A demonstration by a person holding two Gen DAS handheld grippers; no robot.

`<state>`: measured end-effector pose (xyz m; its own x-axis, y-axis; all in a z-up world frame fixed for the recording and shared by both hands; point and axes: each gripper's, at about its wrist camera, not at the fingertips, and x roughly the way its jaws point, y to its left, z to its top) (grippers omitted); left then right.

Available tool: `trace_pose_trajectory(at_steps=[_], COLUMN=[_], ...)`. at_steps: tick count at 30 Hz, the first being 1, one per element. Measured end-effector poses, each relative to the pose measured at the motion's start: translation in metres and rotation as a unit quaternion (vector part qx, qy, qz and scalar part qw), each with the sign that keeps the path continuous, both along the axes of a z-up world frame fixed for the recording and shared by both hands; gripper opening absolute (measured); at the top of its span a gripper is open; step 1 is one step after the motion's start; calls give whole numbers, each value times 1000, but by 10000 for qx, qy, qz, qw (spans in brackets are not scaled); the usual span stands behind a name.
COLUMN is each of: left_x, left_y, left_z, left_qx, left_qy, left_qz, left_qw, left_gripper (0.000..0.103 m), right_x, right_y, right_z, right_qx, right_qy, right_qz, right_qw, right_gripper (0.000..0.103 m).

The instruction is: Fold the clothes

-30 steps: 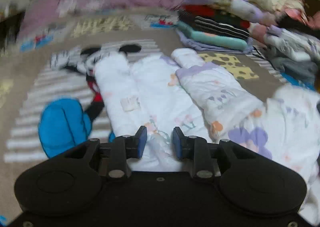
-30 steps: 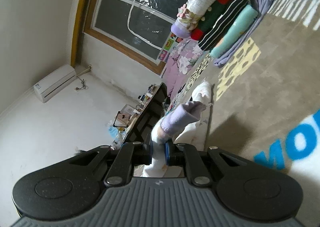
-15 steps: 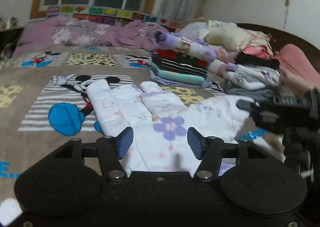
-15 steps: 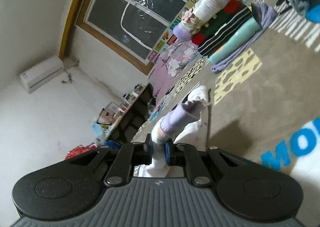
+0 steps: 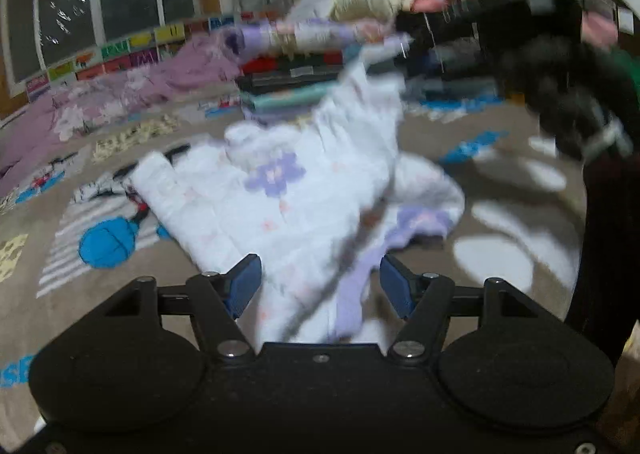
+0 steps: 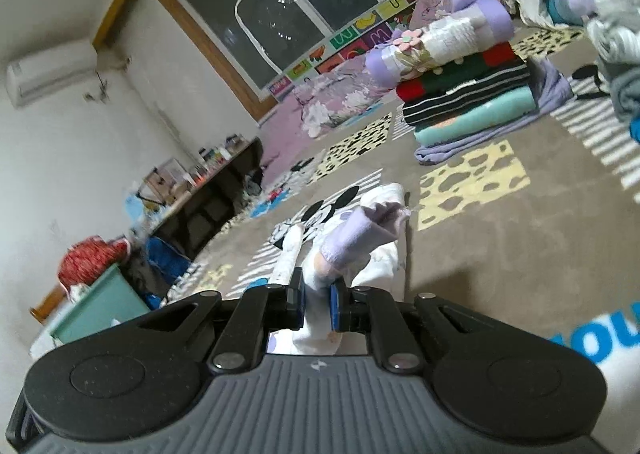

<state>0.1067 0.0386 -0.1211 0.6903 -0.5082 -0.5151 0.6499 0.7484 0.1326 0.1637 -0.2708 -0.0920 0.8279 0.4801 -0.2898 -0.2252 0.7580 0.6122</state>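
Gripping white garment [image 6: 320, 286] in right claw [image 6: 316, 304], left claw [image 5: 320, 284] spread

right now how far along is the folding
Done: a stack of folded clothes sits on the blanket. In hand: the right gripper is shut on the purple-trimmed edge of the white floral garment; the left gripper is open over it. Left: that garment lies rumpled, plus an unfolded pile behind.
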Motion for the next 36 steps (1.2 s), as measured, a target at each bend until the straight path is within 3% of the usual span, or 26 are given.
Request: trace_pose_trajectory(at_steps=[9,14,19,26,36], left_x=[4,13,24,33,53], left_y=[-2,14,32,44,68], left_z=[-10,-3,-1,0,-5], left_qx=[53,-572,-1232,-1727,-2607], left_qy=[283,740,1190,1533,2220], left_qz=[-133,-91,-82,-112,-176], left_qw=[9995,9956,9852,9729,9394], left_gripper=[65,65,65,66,67], right_x=[31,56,85,124,171], right_y=[26,47,75,126,182], right_z=[41,54,63,63,39], right_qx=[-627,-854,-1114,-1564,-2232], right_qy=[66,135,246,404,739], right_qz=[32,169,298,568,824], right_qw=[9980,9961,9930,9852,9685], right_gripper=[13,13,13,13,13])
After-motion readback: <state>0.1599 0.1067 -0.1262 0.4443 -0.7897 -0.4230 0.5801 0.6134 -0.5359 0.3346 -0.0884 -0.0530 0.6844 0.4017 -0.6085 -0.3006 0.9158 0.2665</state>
